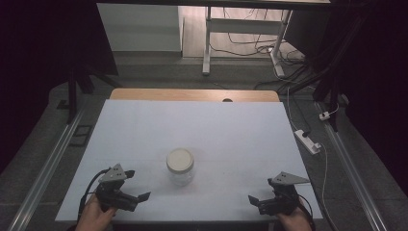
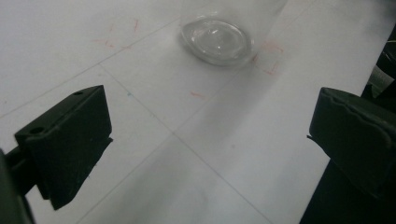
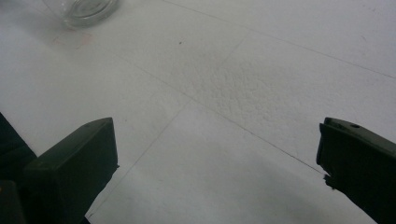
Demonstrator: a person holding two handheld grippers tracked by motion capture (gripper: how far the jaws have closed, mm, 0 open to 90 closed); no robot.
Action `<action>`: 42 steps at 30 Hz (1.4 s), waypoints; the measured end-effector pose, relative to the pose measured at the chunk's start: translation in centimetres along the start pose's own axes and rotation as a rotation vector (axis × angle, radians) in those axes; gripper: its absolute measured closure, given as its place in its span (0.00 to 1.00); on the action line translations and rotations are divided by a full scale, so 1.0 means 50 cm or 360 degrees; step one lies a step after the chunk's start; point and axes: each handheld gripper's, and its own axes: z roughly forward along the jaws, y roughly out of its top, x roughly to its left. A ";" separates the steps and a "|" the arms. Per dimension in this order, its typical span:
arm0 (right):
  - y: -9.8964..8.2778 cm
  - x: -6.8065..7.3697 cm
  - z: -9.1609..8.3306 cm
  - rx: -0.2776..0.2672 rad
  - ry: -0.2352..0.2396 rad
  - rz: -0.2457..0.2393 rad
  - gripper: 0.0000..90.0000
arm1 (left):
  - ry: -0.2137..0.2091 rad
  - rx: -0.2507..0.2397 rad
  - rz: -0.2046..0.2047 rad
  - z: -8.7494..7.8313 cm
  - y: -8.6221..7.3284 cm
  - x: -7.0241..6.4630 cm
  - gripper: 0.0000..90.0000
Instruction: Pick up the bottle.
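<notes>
Although faint red pen marks and thin ruled lines cross the white surface (image 1: 231, 130), none of them forms a readable word, and the jar (image 1: 180, 167) carries no label that can be made out. It is a clear glass jar with a pale lid, standing upright near the middle of the surface, somewhat toward the near edge.

At the near left corner, the left claw (image 1: 139, 196) is held low by a hand (image 1: 94, 216), pointing right and a little toward the jar; in the left gripper view its jaws stand wide apart with nothing between them, and the jar's glass base (image 2: 215, 39) sits ahead, apart from both jaws. At the near right, the right claw (image 1: 252, 199) points left, also held low by a hand (image 1: 293, 222); its jaws are likewise spread wide and empty, with the jar's base (image 3: 84, 9) far off at the top left of the right gripper view.

Bare white surface lies all round the jar, and both claws sit close to the near edge.
</notes>
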 end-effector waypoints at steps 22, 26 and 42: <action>0.000 0.000 0.000 0.0003 0.0007 -0.0007 0.00 | -0.0088 0.0055 0.0155 0.089 0.076 0.007 0.00; 0.000 0.000 0.000 0.0003 0.0008 -0.0007 0.00 | -0.0102 0.0071 0.0199 0.111 0.090 0.006 0.00; 0.000 0.000 0.000 0.0001 0.0012 -0.0007 0.00 | -0.0169 0.0060 0.0313 0.182 0.141 -0.008 0.00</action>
